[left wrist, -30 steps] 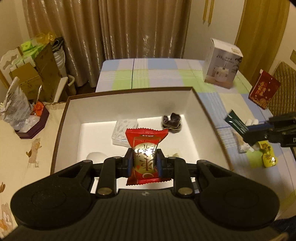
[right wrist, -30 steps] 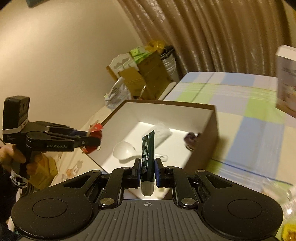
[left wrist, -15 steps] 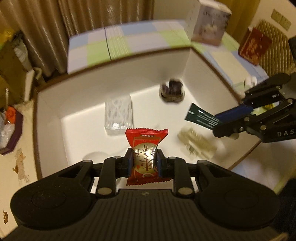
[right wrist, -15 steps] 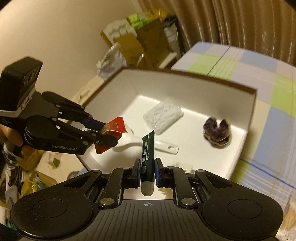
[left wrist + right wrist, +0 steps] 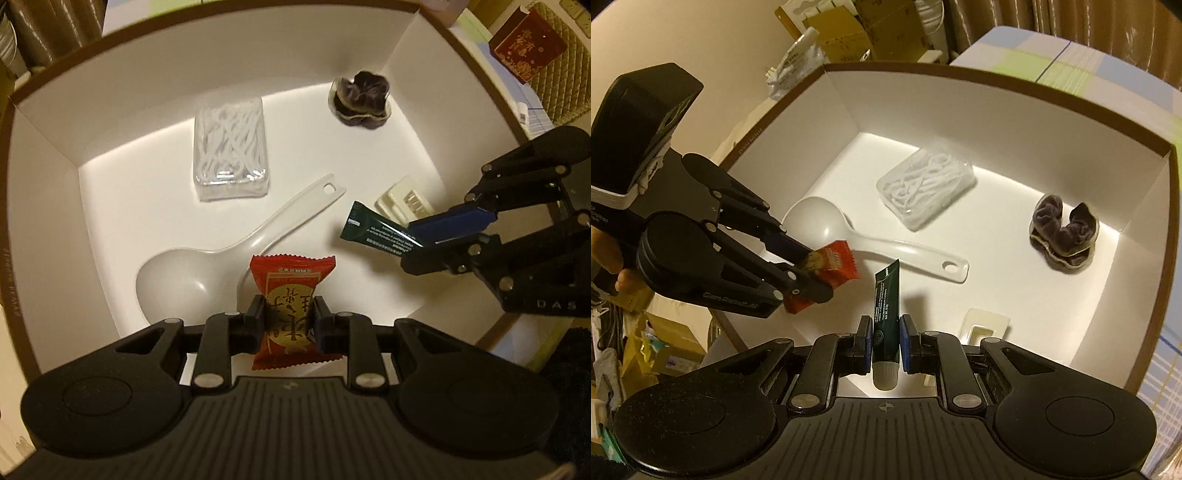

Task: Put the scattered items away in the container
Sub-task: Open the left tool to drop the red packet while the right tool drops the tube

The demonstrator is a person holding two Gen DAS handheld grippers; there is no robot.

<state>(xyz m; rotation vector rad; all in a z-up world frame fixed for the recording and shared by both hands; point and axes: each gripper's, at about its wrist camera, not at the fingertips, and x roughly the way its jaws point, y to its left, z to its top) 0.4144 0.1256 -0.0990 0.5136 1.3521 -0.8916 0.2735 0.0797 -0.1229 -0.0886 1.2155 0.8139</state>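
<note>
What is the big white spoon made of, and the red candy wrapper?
The spoon looks like smooth, glossy white plastic, maybe melamine; light gleams softly off its bowl. The red wrapper looks like thin shiny plastic film with crimped zigzag ends and a gold printed label.

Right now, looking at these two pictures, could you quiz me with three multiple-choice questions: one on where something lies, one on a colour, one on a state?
1. Where does the white spoon lie?
A. On the floor of the white box
B. On the checked tablecloth
C. On a chair

2. What colour is the snack packet in the left hand-held gripper?
A. Blue
B. Red
C. White

3. How is the dark green tube at the right hand-held gripper?
A. Lying loose in the box
B. Clamped between closed jaws
C. Resting on the spoon

Answers: 1 A, the spoon rests flat inside the box; 2 B, its wrapper is red; 3 B, both pads press the tube's sides.
</note>
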